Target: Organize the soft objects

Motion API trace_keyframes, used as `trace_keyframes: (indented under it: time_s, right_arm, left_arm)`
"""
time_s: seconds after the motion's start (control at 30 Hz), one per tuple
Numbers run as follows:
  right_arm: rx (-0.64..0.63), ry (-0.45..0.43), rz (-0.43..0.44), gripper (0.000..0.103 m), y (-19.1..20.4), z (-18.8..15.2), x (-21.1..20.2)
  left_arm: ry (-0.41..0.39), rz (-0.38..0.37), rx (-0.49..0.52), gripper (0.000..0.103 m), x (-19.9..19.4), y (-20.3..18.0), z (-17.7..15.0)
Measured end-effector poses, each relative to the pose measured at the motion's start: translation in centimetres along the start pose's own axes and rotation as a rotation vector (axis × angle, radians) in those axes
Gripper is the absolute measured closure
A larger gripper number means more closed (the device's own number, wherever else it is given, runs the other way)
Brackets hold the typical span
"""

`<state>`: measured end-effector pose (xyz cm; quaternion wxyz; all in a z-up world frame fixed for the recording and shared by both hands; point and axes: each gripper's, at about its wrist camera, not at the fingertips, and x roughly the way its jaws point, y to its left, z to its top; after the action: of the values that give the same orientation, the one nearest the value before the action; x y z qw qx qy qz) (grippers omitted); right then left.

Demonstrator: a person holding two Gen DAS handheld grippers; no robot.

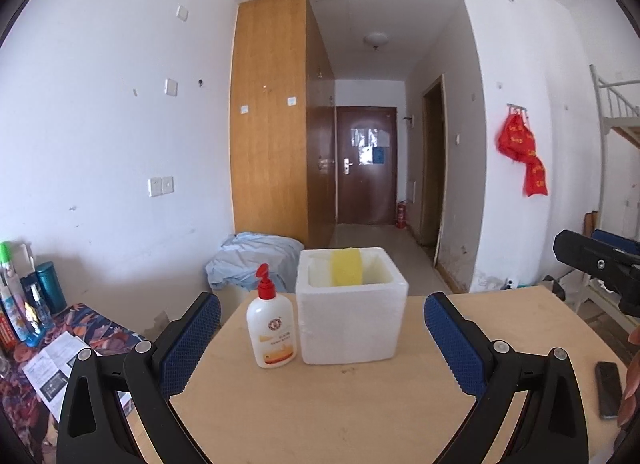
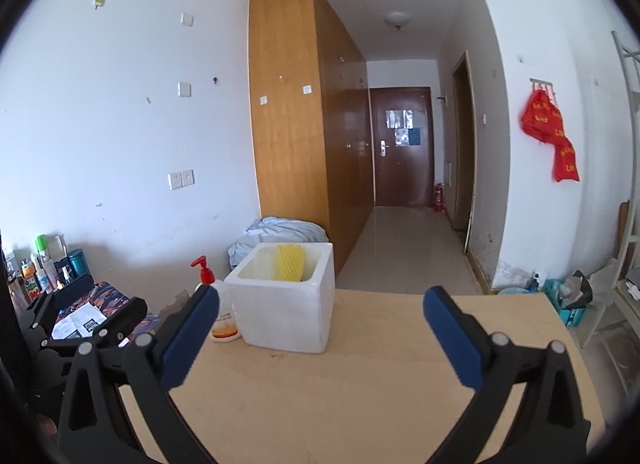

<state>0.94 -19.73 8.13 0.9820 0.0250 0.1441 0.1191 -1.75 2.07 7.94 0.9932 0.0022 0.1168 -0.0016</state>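
Left wrist view: both my grippers, left [image 1: 322,318] and right [image 2: 321,314], spread wide, nothing held. Sponge [image 1: 346,266] sits in the foam box [image 1: 352,324] near the table's [image 1: 340,416] far edge, bottle [image 1: 272,334] touching it; label unreadable. Near side open.

Ahead of the left gripper [image 1: 322,338]: one white foam box [image 1: 351,324]; one yellow sponge [image 1: 346,267] inside; one pump bottle [image 1: 271,328] beside; one phone [image 1: 608,389] to its right.

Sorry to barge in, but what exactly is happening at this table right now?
A person holds two grippers over the wooden table. Both the left gripper and right gripper are open and empty. The yellow sponge already stands inside the white foam box, beside a lotion bottle.
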Motion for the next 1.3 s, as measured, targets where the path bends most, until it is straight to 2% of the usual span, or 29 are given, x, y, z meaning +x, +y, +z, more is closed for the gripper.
trace_keyframes:
  time_s: [0.2, 0.47, 0.53, 0.6, 0.73, 0.83, 0.97, 1.3]
  right_arm:
    - [0.028, -0.026, -0.027, 0.000, -0.5, -1.4, -2.7]
    - [0.037, -0.051, -0.078, 0.000, -0.4, -4.1, -4.3]
    - [0.031, -0.052, -0.107, 0.000, -0.1, -5.1, -4.6]
    - [0.026, -0.072, -0.124, 0.000, 0.1, -6.1, -5.3]
    - [0.034, -0.144, -0.153, 0.000, 0.1, -8.6, -6.6]
    - [0.039, -0.157, -0.175, 0.000, -0.2, -10.0, -7.0]
    - [0.063, -0.119, -0.187, 0.000, -0.7, -11.2, -6.3]
    - [0.052, -0.120, -0.239, 0.000, -0.6, -12.0, -6.5]
  left_arm:
    - [-0.021, -0.039, 0.034, 0.001, -2.6, -1.5, -0.7]
    - [-0.057, -0.100, 0.009, 0.001, -4.6, -2.5, -3.1]
    - [-0.082, -0.084, 0.011, 0.001, -5.1, -2.8, -3.9]
    - [-0.116, -0.072, 0.015, 0.001, -5.6, -3.1, -4.8]
    - [-0.146, -0.093, -0.012, 0.001, -6.2, -3.2, -6.5]
    - [-0.134, -0.109, -0.031, 0.001, -6.2, -2.8, -7.6]
    - [-0.120, -0.094, -0.038, 0.001, -6.1, -2.6, -8.4]
    - [-0.090, -0.081, -0.021, 0.000, -6.2, -2.8, -9.6]
